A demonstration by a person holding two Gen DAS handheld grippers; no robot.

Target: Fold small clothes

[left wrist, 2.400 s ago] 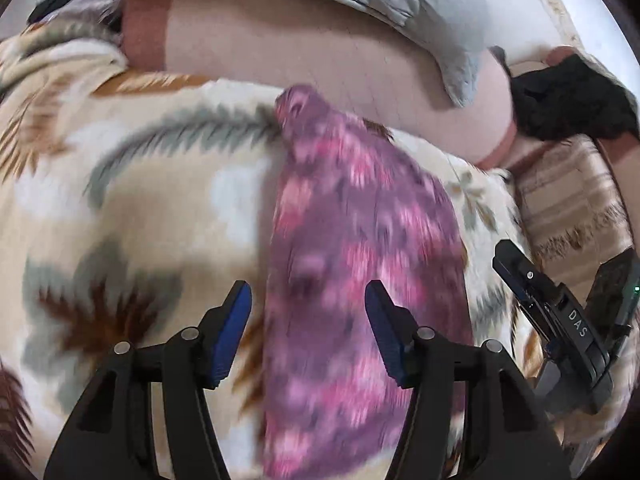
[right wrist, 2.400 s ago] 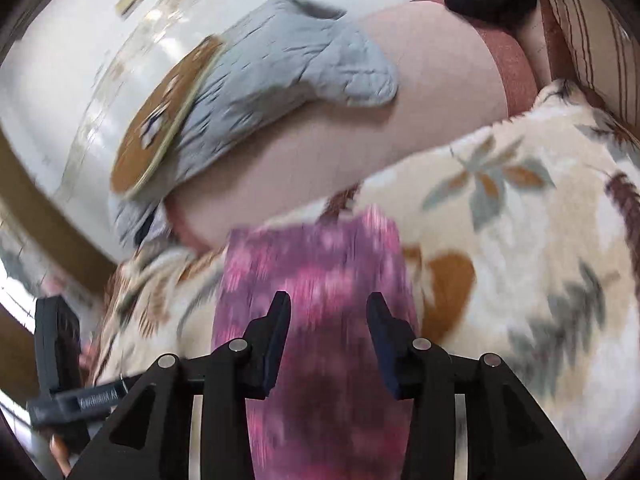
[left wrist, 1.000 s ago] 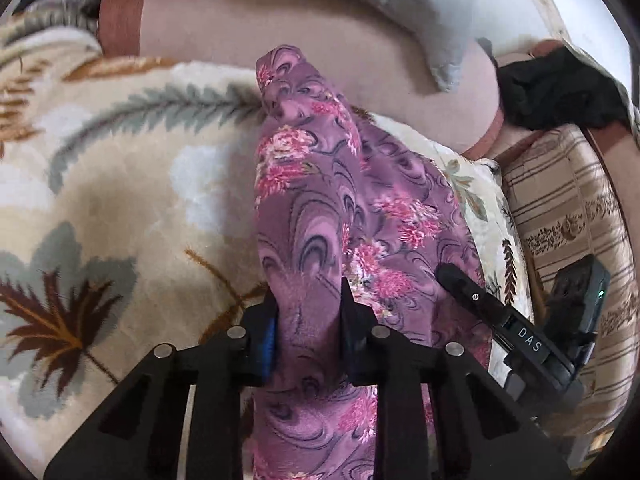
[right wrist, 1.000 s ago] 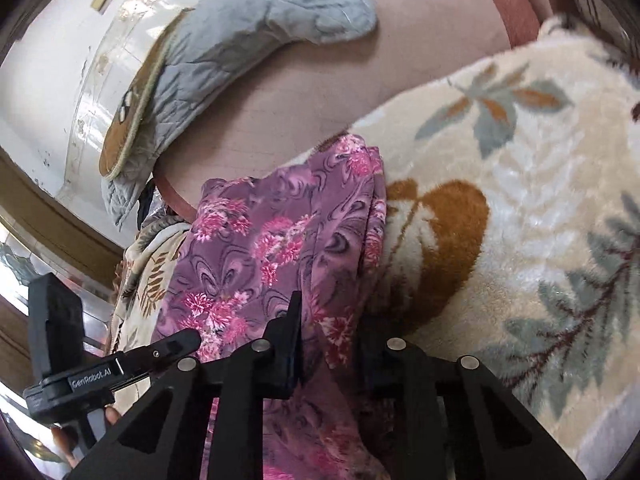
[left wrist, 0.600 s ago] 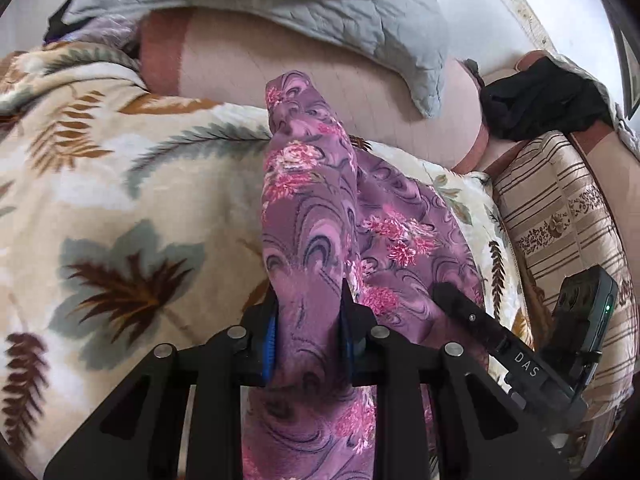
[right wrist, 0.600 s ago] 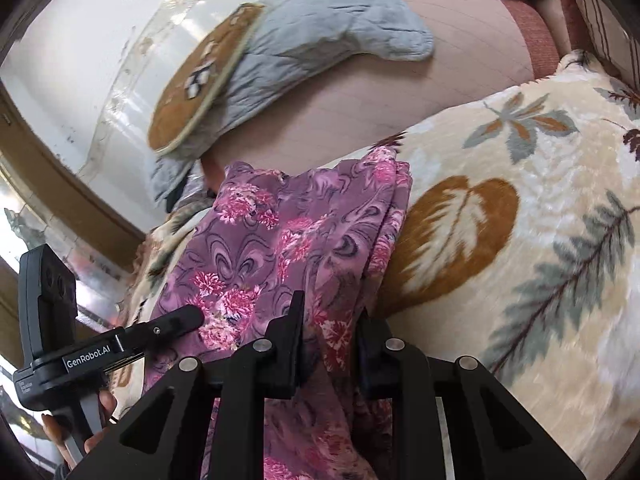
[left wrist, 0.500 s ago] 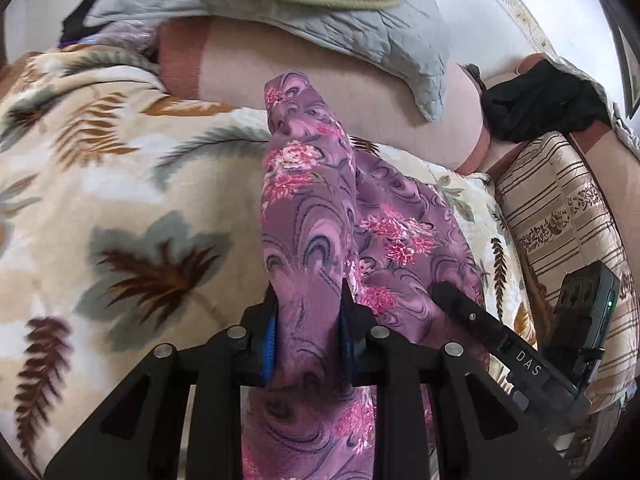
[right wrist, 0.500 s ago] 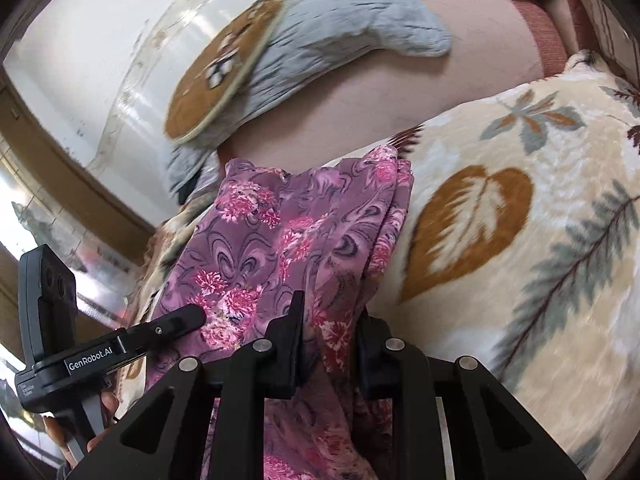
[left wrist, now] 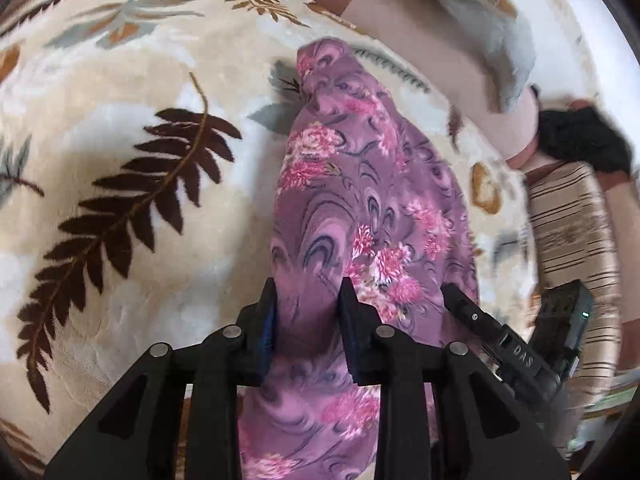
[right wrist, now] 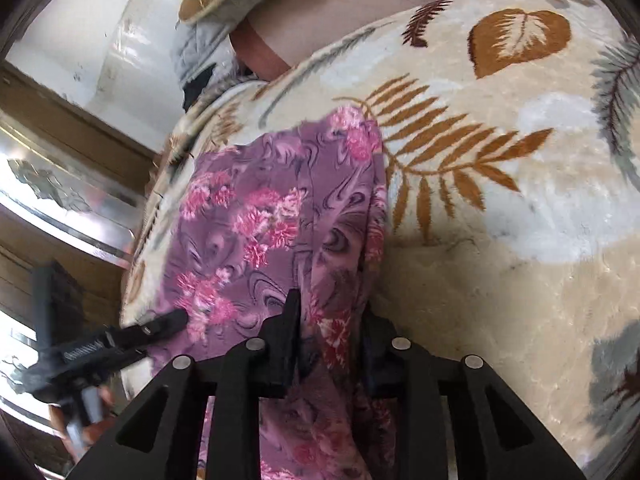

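Left wrist view shows the purple floral garment [left wrist: 360, 200] stretched over the leaf-patterned blanket [left wrist: 120, 160], bunched into folds, with the left gripper [left wrist: 307, 300] and right gripper [right wrist: 328, 312] jaws each clamped on its near edge.

The garment [left wrist: 372, 208] is purple with dark swirls and pink flower clusters; the blanket [left wrist: 120, 152] is cream with dark brown fern fronds, grey-blue leaves and, in the right wrist view, orange-brown leaves; the cushion [left wrist: 568, 232] is beige with brown stripes; the grippers are black, the left gripper [left wrist: 307, 312] blue-padded
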